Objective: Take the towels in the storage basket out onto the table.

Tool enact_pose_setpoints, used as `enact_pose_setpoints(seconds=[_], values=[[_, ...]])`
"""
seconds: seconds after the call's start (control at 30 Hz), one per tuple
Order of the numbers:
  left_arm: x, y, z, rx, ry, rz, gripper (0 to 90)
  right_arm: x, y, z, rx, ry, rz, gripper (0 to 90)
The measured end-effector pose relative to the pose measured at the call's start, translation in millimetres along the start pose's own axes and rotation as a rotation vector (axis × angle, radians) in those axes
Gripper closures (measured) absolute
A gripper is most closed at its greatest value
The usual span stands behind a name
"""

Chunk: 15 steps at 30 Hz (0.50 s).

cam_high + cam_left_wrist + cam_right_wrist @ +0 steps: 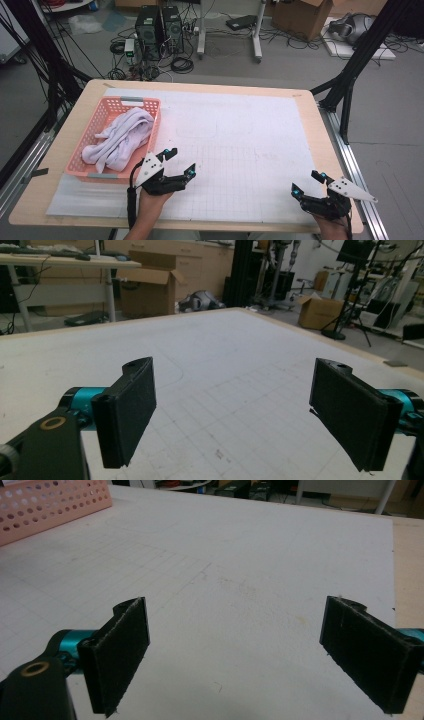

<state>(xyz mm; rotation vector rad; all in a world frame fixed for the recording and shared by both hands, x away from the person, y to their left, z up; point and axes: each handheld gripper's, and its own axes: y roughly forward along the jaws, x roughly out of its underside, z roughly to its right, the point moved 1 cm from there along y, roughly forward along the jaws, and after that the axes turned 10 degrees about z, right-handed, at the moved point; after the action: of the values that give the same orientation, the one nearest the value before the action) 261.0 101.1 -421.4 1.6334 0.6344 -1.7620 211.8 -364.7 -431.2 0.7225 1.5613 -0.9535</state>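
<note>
The white cloth [122, 137] is lying in the pink basket [156, 107], just beyond my left gripper [181, 163]. I am holding both grippers low over the gridded mat [250, 150], jaws spread wide, my right gripper [306, 181] sitting well apart near the table's right edge.

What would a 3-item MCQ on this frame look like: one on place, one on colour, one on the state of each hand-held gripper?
1. Where does the basket sit on the table?
A. near right corner
B. left side
C. centre
D. far right edge

2. What colour is the basket?
A. blue
B. green
C. pink
D. black

3. How do the two hand-held grippers stand?
A. both open, holding nothing
B. both shut on cloth
C. left shut, right open
D. left open, right shut on the basket

Key:
1 B: the basket rests on the left part of the table, with white cloth piled inside.
2 C: its perforated walls are pink.
3 A: the left hand-held gripper and right hand-held gripper each show jaws wide apart over the white mat, nothing between them.
</note>
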Motion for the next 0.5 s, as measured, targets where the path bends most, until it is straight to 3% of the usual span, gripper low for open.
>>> enact_pose_setpoints(seconds=[0.1, 0.3, 0.4, 0.5], values=[[-7.0, -1.5, -0.9, 0.013, -0.006, 0.008, 18.8, 0.3, -0.7, 0.2, 0.007, -0.001, -0.001, 11.1], [-37.3, -6.4, -14.2, 0.035, -0.021, 0.029, 18.9, 1.9, -1.0, 4.1, 0.033, 0.026, -0.002, 11.0], [-45.6, -11.3, -20.5, 0.028, -0.021, 0.040, 18.6, 2.0, -3.5, 3.2, 0.031, 0.015, -0.011, 11.1], [-56.0, -24.5, -35.4, -0.010, -0.020, 0.062, 17.7, 2.7, -7.0, 4.6, 0.041, 0.017, -0.007, 11.0]])
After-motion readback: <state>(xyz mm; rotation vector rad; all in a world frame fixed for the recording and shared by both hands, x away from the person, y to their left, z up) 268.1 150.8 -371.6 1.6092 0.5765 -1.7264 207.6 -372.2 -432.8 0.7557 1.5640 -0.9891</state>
